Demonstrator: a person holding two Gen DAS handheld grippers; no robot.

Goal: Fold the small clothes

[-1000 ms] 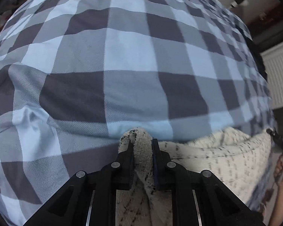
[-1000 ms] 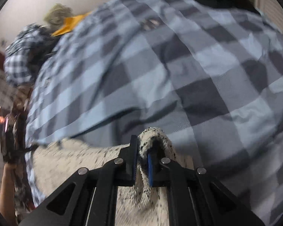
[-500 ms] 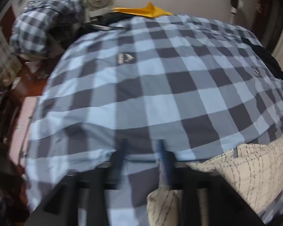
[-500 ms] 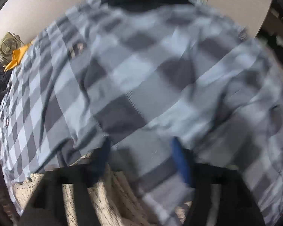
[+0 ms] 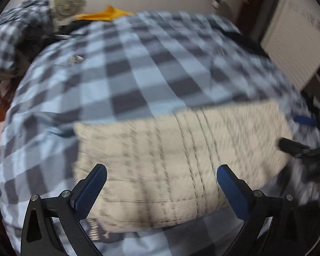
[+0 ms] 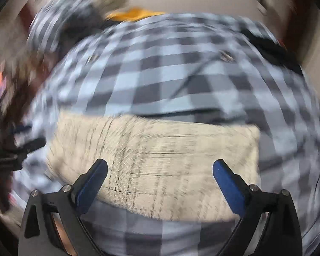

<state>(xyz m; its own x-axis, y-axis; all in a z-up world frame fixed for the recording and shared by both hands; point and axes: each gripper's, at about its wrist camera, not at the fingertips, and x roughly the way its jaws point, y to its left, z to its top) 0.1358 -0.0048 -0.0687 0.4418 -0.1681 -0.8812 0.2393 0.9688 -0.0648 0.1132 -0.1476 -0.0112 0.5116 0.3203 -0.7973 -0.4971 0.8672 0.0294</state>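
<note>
Cloth: a cream knitted garment (image 5: pixel 177 162) with thin dark lines lies folded into a flat rectangle on the checked bedspread (image 5: pixel 138 68), close to the near edge of the bed.
Long axis: it runs side to side across both views, parallel to that near edge.
Left tongs: the left gripper (image 5: pixel 161 178) has just been opening and is now spread wide; nothing is between its blue pads, and the garment lies below and ahead of it.
Right tongs: the right gripper (image 6: pixel 160 171) has likewise just been opening, is spread wide and holds nothing.
Which is nearer: each hovers over its own half of the garment, the left toward the left end, the right toward the right end; neither looks clearly nearer. In the left view the right gripper's tips show at the garment's right end.
Key relation: both short ends lie outward of the tongs, so a further fold would probably mean carrying one end across the long axis to the other.
Blur: heavy in both views, so fine folds and edges cannot be judged.
</note>
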